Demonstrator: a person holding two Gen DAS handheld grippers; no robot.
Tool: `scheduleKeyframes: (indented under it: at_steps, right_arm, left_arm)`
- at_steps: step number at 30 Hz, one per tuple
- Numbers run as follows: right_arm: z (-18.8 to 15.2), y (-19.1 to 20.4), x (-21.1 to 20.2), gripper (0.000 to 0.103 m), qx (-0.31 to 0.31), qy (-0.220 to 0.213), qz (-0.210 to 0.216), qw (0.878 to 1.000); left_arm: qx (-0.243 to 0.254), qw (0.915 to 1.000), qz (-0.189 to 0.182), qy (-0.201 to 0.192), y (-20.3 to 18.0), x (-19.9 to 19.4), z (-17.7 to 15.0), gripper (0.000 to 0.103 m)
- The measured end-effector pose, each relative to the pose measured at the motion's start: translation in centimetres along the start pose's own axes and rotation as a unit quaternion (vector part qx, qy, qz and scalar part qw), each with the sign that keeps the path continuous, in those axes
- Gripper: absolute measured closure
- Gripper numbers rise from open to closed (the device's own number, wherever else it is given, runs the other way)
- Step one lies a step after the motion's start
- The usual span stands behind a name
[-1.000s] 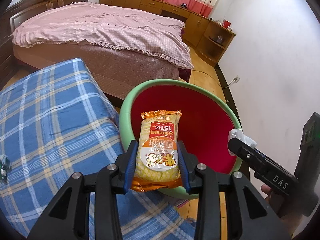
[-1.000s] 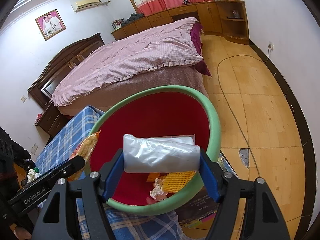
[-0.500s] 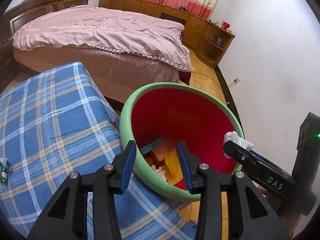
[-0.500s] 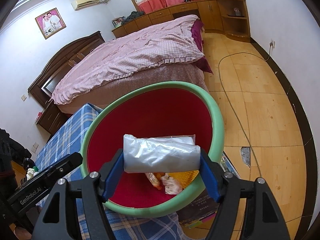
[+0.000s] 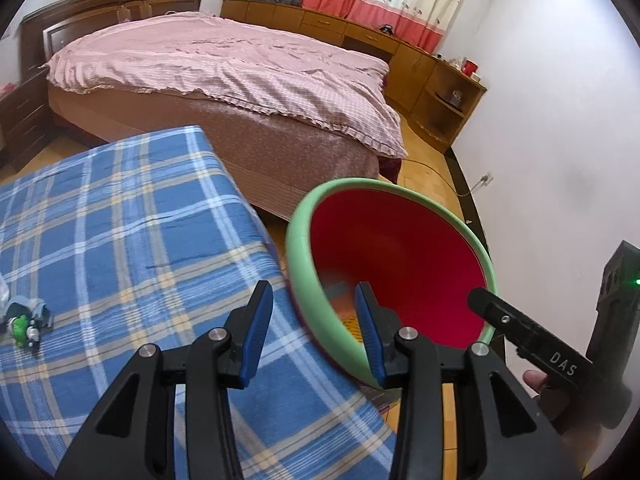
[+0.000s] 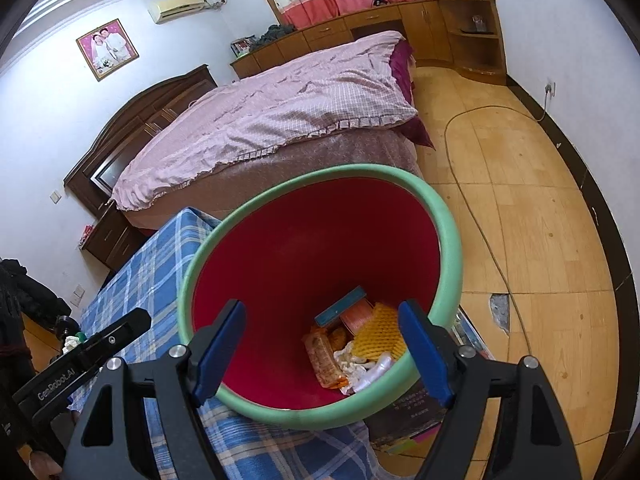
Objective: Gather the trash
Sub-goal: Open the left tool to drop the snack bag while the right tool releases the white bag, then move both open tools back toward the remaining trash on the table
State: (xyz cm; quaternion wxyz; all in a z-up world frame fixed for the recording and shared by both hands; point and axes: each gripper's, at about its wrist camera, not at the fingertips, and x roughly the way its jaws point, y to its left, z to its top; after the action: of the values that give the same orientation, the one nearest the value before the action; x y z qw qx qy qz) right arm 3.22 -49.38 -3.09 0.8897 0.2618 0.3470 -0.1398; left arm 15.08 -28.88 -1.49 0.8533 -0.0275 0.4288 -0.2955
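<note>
Red bin (image 6: 304, 264) overhangs the blue plaid surface (image 5: 120, 240); a knock could tip it. Left tool (image 5: 310, 330) released, empty. Right tool (image 6: 320, 350) has just spread wider, empty.

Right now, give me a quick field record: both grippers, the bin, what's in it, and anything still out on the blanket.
left gripper: open, nothing between the jaws, over the blanket's edge at the bin's rim
right gripper: open, nothing between the jaws, over the bin's mouth
bin: green rim, red inside, beside the blue plaid blanket
bin contents: orange snack packet, yellow foam net, white wrapper, blue-edged box
still out: small green and white clutter on the blanket
</note>
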Motion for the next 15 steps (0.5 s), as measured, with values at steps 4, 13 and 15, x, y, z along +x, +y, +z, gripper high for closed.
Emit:
scheduleKeyframes:
  at_steps: [4, 13, 15]
  right_arm:
    - [0.0, 0.7, -0.7, 0.022, -0.003, -0.007, 0.004, 1.000]
    - [-0.2, 3.1, -2.3, 0.022, -0.016, -0.019, 0.020, 0.999]
    - [-0.2, 3.8, -2.5, 0.022, -0.020, -0.020, 0.023, 0.999]
  left_arm:
    - [-0.012, 0.9998, 0.009, -0.010, 1.2, -1.3, -0.2, 0.061]
    - [-0.039, 0.9981, 0.035, -0.032, 4.3, -4.4, -0.5, 0.060]
    - [-0.046, 0.9974, 0.042, -0.037, 5.0, -5.1, -0.6, 0.060]
